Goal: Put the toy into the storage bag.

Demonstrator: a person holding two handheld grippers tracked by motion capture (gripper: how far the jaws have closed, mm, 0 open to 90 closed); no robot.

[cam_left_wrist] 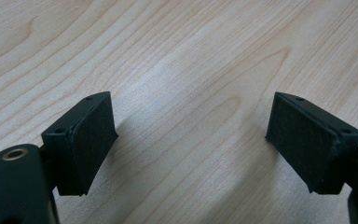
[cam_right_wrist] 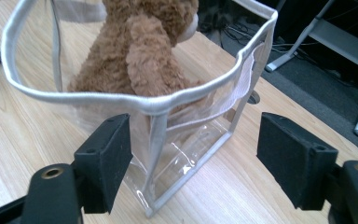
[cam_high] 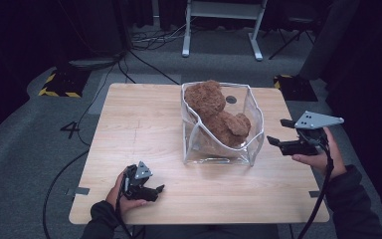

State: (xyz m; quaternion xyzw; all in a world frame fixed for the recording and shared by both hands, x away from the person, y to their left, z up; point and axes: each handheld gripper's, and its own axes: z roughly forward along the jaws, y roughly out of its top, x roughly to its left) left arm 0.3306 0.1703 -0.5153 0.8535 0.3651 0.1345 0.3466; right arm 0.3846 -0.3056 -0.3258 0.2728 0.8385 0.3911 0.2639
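A clear plastic bag with white trim stands upright on the wood bench, a bit right of centre & toward the far side. Inside it sits a brown teddy bear, head at the back-left corner, body leaning to the front-right wall.

Right gripper is held by the person's right hand just beside the bag's right wall, pointing at it, above the bench. In the right gripper view its jaws are spread wide, nothing pinched; the bag's corner seam stands between them but the pads do not touch it. The bear shows over the white rim.

Left gripper is in the left hand near the front-left edge of the bench, well apart from the bag. In the left gripper view its jaws are spread too, w/ only bare wood between them, close under.
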